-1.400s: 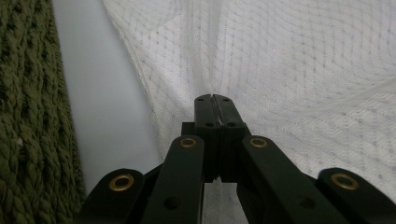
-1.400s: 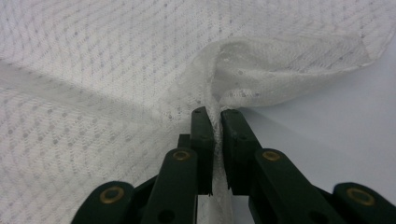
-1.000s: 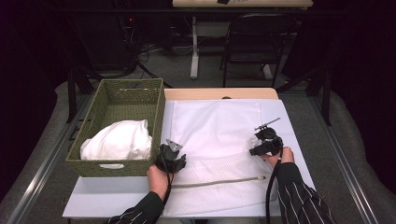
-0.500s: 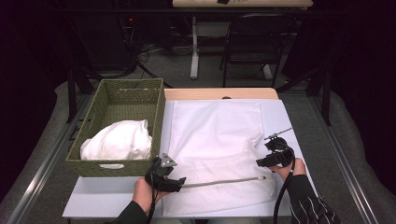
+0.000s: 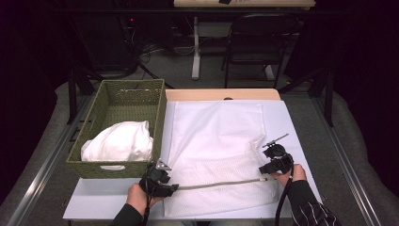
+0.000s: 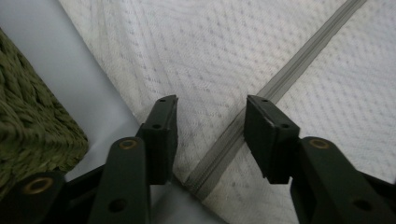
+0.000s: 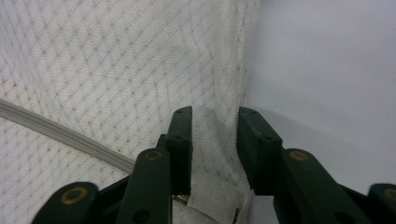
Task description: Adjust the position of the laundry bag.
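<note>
A white mesh bag (image 5: 216, 136) lies flat on the table, with a grey zipper (image 5: 216, 184) running across its near end. At the zipper's left end my left gripper (image 5: 173, 187) is open. In the left gripper view its jaws straddle the zipper (image 6: 280, 86) just above the mesh, the left gripper (image 6: 212, 100) holding nothing. My right gripper (image 5: 262, 173) sits at the bag's right edge, where the zipper ends. In the right gripper view the right gripper (image 7: 215, 112) is open, a raised fold of mesh edge lies between its jaws, and the zipper (image 7: 56, 133) runs off to the left.
A green woven basket (image 5: 162, 122) stands at the left beside the bag and holds a bundled white cloth (image 5: 120, 141). Its corner (image 6: 32, 135) is close to my left gripper. The pale table surface (image 5: 282, 117) shows right of the bag. A chair (image 5: 254, 42) stands beyond the table.
Both hands have drawn back toward the near edge. The left gripper moved down to the zipper's left end, the right gripper down to the zipper's right end.
</note>
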Motion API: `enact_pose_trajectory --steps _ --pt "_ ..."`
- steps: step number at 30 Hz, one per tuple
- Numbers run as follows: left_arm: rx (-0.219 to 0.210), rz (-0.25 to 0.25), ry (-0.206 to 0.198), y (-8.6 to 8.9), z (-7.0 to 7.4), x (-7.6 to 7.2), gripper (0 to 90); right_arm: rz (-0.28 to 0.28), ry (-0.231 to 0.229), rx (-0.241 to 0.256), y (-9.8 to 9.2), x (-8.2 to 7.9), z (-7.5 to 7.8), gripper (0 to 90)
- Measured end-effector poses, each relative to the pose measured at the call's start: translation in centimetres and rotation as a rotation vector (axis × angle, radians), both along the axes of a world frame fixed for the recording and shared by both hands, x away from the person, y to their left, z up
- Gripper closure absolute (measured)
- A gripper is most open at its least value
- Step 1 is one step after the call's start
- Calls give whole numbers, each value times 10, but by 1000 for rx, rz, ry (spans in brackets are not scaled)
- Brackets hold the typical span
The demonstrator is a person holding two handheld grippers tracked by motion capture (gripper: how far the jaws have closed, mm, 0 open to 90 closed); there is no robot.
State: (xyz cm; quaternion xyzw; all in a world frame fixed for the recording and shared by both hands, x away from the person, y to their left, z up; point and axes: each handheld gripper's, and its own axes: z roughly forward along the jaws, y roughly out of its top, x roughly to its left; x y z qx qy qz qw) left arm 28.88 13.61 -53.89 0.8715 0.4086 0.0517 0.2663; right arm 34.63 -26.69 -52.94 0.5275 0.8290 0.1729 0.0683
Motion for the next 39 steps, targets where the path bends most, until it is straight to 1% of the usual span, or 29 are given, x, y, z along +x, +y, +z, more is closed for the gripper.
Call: enact_pose_trajectory --steps 2,4,5,6,7,8,10,12,13,14,16,20,23,27,29,31,32,33,34,35,36,37,38,39 --pt "10 -18 -7 -1 -1 0 584 0 -3 0 -1 0 0 715" --pt "16 -17 -11 -2 -1 -1 615 -7 -5 0 -2 0 0 745" --pt "26 -27 -19 -3 -1 -1 635 -10 -7 -1 -1 -1 -1 764" --pt "29 -26 -27 -3 -1 -2 659 -3 -9 -4 -1 -1 -1 774" --pt "27 -34 -24 -1 -1 -1 687 -5 -11 -7 -1 -1 -1 787" --pt "27 -34 -24 -1 -1 -1 723 -4 -10 -8 -1 -1 -1 812" --pt "24 -31 -26 0 -1 0 772 1 -9 -9 0 -2 -1 830" --pt "25 -32 -24 1 -1 1 787 0 -8 -6 0 -2 -1 842" --pt "23 -36 -17 2 -1 2 806 7 -6 -5 0 -2 -1 853" --pt "23 -33 -20 2 -1 2 830 4 0 -1 1 -3 0 860" --pt "27 -37 -15 4 0 3 850 6 2 2 2 -4 0 867" --pt "29 -35 -4 8 1 4 858 13 8 6 3 -6 0 871" --pt "33 -26 -9 10 2 5 859 27 12 1 6 -9 1 872" --pt "38 -28 -5 13 3 6 857 48 6 -1 8 -10 0 872" --pt "44 -27 -6 13 3 6 852 42 10 0 10 -10 0 872" --pt "47 -28 -5 12 3 6 840 47 7 -3 10 -10 0 870" --pt "47 -28 -5 12 3 6 797 47 7 -3 10 -10 0 870" --pt "50 -34 -7 11 5 6 725 44 8 -3 9 -10 0 824" --pt "50 -34 -7 11 5 6 668 44 8 -3 9 -10 0 824" --pt "43 -43 -9 10 7 4 668 39 9 -4 8 -10 1 778" --pt "36 -55 -24 8 10 0 534 15 8 14 6 -12 3 671" --pt "22 -62 -35 7 12 -2 482 23 -3 15 4 -12 4 602" --pt "22 -62 -35 7 12 -2 431 23 -3 15 4 -12 4 602" --pt "15 -81 -52 6 15 -5 385 2 -21 27 0 -15 8 498"
